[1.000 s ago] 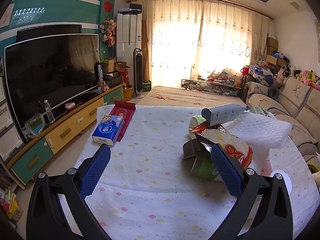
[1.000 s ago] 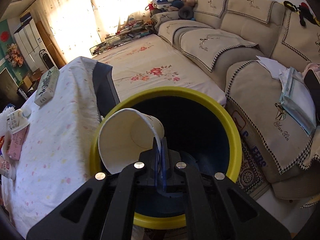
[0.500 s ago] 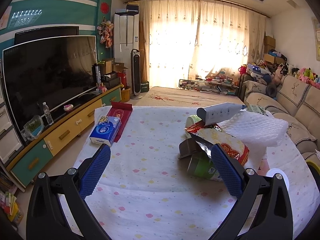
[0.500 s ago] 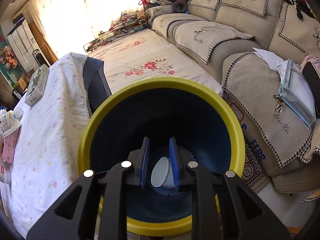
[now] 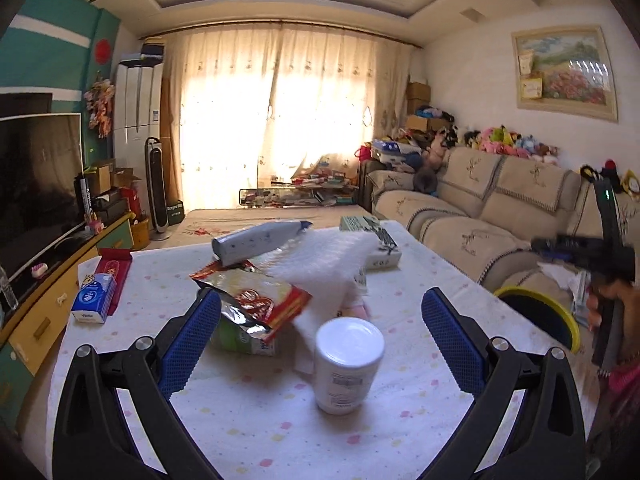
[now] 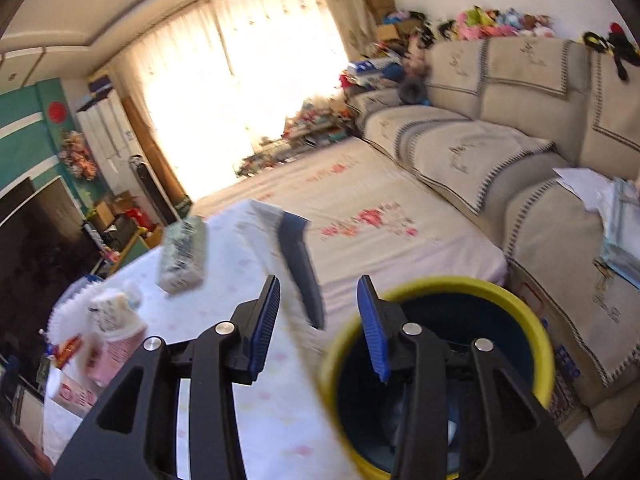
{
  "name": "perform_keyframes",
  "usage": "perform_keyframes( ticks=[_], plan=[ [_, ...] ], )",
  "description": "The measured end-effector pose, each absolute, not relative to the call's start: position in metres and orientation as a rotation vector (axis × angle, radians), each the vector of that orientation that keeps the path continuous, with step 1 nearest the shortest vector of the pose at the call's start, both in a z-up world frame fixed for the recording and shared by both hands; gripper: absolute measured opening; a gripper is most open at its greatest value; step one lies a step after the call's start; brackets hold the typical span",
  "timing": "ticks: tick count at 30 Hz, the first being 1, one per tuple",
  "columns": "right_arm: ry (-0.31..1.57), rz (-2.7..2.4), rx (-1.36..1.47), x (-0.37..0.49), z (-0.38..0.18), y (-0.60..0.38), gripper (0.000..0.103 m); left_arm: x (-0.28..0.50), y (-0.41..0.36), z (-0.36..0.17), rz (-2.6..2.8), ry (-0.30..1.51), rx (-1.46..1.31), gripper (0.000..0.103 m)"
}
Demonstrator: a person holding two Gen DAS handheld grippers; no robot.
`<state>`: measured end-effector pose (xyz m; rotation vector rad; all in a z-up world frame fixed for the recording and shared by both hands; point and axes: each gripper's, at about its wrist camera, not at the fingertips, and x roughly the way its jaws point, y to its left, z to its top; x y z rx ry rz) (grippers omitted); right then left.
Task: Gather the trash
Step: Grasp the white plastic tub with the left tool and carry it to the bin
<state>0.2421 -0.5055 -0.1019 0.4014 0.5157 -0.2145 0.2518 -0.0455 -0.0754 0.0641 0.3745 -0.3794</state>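
Both grippers empty over the table [image 5: 248, 432]; trash still on it
Left gripper [image 5: 320, 340] spread wide, white jar [image 5: 347, 364] between pads, untouched; snack bag [image 5: 256, 300] partly hides green carton; right gripper [image 6: 318, 320] opening, empty, blurred, covering yellow-rimmed bin [image 6: 532, 316]

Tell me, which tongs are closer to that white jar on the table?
Left. The left tongs stand wide open with the white jar right between their fingers, untouched. The right tongs, empty and opening, hang off the table's side above the yellow bin.
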Motion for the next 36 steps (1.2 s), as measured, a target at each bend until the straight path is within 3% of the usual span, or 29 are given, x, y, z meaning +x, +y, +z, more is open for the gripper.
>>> perform_keyframes(
  ticks=[5,10,14,17,26,36],
  plan=[
    [0.423,-0.172,0.340,0.265,-0.092,-0.466,0.044,0.259,-0.081,-0.095,-0.398,0.487,0.158,0.098],
    [0.418,-0.213,0.252,0.272,-0.102,-0.448,0.050,0.286,-0.091,-0.116,-0.399,0.614,0.160,0.070],
    [0.418,-0.196,0.286,0.271,-0.103,-0.452,0.054,0.302,-0.081,-0.126,-0.402,0.672,0.103,0.065],
    [0.410,-0.183,0.280,0.269,-0.102,-0.447,0.055,0.306,-0.076,-0.130,-0.405,0.683,0.084,0.047],
    [0.372,-0.175,0.295,0.260,-0.097,-0.452,0.058,0.279,-0.107,-0.105,-0.447,0.639,0.164,0.047],
    [0.349,-0.260,0.303,0.185,-0.077,-0.514,0.059,0.252,-0.209,-0.069,-0.664,0.592,0.248,0.047]
  ],
)
